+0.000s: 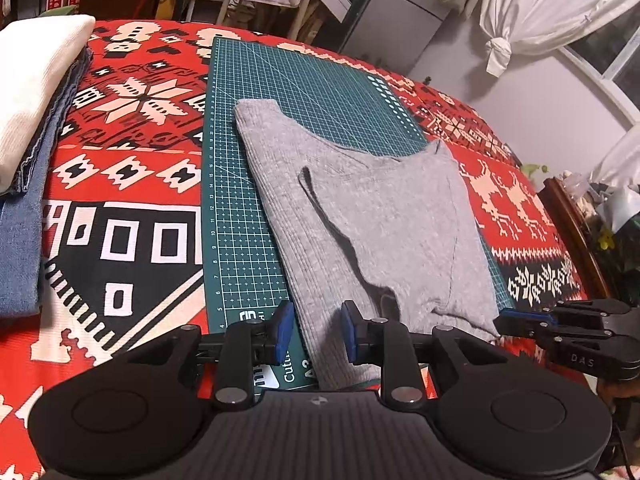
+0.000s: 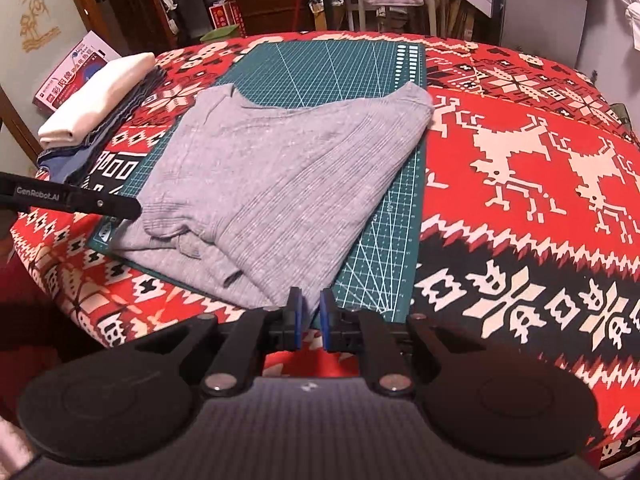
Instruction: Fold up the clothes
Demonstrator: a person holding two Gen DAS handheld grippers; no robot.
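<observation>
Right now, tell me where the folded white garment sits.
The folded white garment sits at the table's far left in both views, atop blue denim, left of the green cutting mat.

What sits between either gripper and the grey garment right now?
Nothing visible. The left gripper is open at the grey garment's near edge, and the right gripper sits narrowly open at its near corner on the green cutting mat.

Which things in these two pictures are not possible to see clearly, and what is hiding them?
- Near hem of the grey garment: left wrist view, hidden behind the left gripper.
- Blue fabric in the stack: both views, mostly under the white folded cloth.
- Box print: right wrist view, too small, partly covered.
- Right gripper: whether it pinches the garment edge is unclear.
</observation>
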